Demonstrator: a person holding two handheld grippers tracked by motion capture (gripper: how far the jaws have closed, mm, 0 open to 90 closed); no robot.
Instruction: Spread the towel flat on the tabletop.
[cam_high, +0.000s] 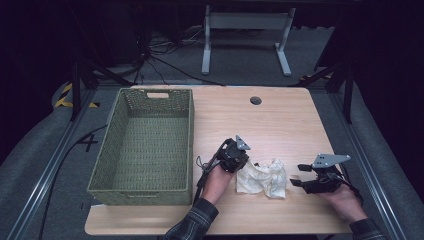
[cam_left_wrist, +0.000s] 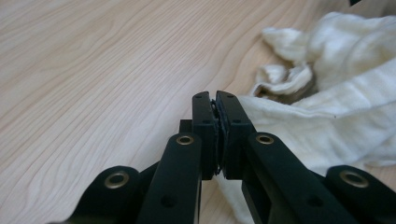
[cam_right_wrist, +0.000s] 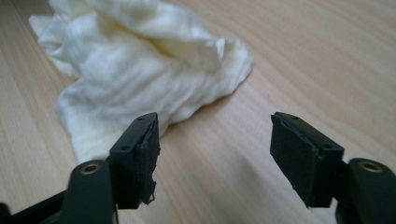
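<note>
Cloth (cam_high: 262, 177): one, crumpled, lower centre of the table (cam_high: 280, 120). We see the left gripper (cam_high: 239, 161) clenched at its left edge, whether it pinches fabric unclear. Right gripper (cam_high: 296, 175) lower right, released, jaws apart over bare wood. One wicker basket (cam_high: 145, 145), left.

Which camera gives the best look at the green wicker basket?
The high view: the green wicker basket shows whole on the table's left, open top and rim visible. The two gripper views look at the cream cloth and tabletop instead.
</note>
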